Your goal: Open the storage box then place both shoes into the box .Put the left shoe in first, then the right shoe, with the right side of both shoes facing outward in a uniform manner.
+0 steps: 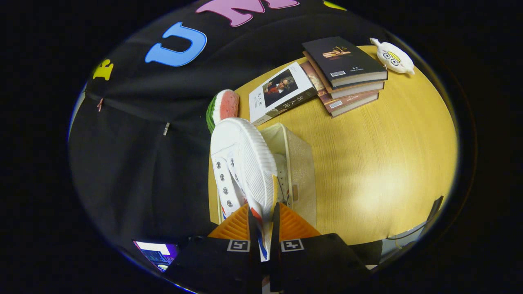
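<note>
The hand-held gripper (264,220) pinched the heel of a white shoe (241,163) between both fingers, holding it over the open storage box (300,171) on the desk (380,163). A second shoe (282,175) lay inside the box. Beyond were a watermelon slice (222,107), stacked books (345,73) and a plush toy (393,57).

Wooden bench (388,163), round-edged, light grain. Stack of three books (347,75) at the far side, dark-covered one on top, barcodes facing up. Just beside the stack, touching it, a single white book (282,92) with a portrait on its cover, lying flat. Watermelon-slice toy (222,107) at the bench's edge near the white book. White cartoon plush (393,57) with goggle eyes beyond the stack. Lit screen (157,253) low, off the bench.
</note>
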Demonstrator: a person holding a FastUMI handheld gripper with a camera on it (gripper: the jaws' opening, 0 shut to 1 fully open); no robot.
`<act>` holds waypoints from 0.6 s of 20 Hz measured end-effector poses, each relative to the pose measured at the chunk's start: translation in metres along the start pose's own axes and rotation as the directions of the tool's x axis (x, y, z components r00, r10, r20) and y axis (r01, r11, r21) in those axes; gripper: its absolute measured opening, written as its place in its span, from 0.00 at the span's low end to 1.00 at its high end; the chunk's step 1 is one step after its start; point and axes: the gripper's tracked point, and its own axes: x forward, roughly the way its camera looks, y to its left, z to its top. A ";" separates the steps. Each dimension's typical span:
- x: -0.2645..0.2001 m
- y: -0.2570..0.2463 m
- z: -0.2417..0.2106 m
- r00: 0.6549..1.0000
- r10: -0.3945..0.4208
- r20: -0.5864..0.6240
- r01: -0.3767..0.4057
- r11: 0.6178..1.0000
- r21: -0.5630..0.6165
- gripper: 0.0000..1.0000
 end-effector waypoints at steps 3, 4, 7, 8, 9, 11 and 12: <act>0.012 0.001 0.000 1.000 -0.018 0.006 0.018 1.000 0.026 0.12; 0.015 0.001 -0.001 1.000 -0.027 0.008 0.027 0.999 0.031 0.14; 0.017 0.013 -0.001 0.999 0.014 0.032 -0.015 0.999 0.048 0.32; 0.010 0.023 0.006 0.997 0.044 0.062 -0.048 0.998 0.049 0.41; 0.003 0.027 0.012 0.993 0.053 0.102 -0.057 0.998 0.039 0.60; -0.009 0.025 0.024 0.986 0.047 0.159 -0.047 0.999 0.001 0.98; -0.018 0.024 0.028 0.981 0.036 0.191 -0.032 0.999 -0.024 0.99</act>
